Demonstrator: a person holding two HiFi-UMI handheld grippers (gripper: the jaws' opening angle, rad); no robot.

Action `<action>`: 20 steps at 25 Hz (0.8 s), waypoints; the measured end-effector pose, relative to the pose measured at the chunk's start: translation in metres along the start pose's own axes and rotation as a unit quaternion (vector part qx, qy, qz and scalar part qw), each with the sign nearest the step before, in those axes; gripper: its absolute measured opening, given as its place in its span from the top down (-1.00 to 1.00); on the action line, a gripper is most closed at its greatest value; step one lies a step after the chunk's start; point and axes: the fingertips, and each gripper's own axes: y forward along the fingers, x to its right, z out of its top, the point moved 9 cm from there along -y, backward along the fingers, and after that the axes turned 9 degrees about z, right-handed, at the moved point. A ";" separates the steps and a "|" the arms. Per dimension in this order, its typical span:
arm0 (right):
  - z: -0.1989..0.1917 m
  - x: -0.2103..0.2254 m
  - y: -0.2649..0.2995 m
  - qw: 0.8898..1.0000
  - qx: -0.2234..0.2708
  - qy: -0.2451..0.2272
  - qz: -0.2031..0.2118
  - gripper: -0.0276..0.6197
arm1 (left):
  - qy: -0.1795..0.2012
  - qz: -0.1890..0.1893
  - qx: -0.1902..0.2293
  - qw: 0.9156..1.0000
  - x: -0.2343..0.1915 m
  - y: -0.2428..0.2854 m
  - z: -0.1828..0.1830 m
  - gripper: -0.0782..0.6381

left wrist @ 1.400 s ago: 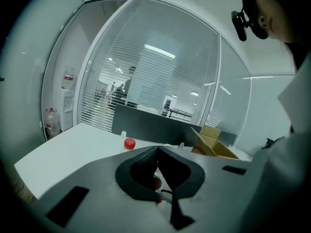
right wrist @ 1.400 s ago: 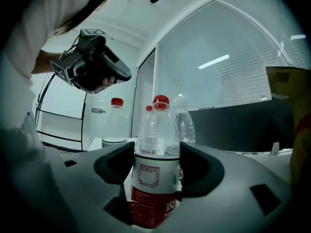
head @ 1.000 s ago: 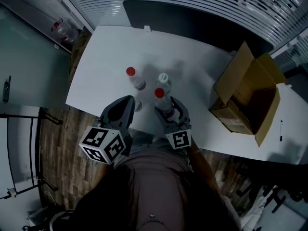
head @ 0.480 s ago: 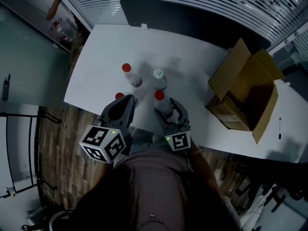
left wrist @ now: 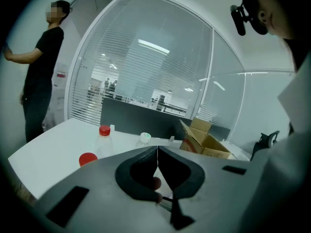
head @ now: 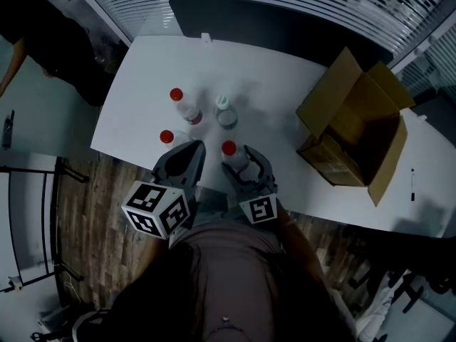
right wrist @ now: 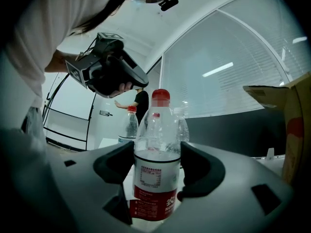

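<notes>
Presently, step in hand (as judged): a side grip on one bottle among four.

R. side: right gripper (head: 239,164) has its jaws closed part-way onto the gripped bottle (right wrist: 156,144). Curved pads press the label zone from both sides; bottle upright and centred betw. them.

L. side: left gripper (left wrist: 157,154) has its jaws fully together w/ nothing betw. them. It is held raised over the front edge of the table (head: 285,70), near the near red-capped bottle (head: 167,137) but not touching it.

Position: gripped bottle is at the table's front edge, nearest the person. Whether its base rests on the top cannot be told. Behind it, apart: pale-capped bottle (head: 223,102) and far red-capped bottle (head: 177,95). Open cardboard box (head: 356,130) to the right, well apart.

Next move (as judged): calls for an even squeeze and a vertical axis, since thin walls likely flex and neighbours stand near.

Appearance: clear thin plastic, red cap, red-and-white printed label round the lower half; fill level not readable.

Background: person in black (left wrist: 41,76) beyond the table's far left.
</notes>
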 end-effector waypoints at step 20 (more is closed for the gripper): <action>0.002 0.006 -0.011 1.000 -0.017 0.003 0.003 -0.02 | -0.004 0.007 0.006 1.000 0.019 -0.005 -0.010 0.76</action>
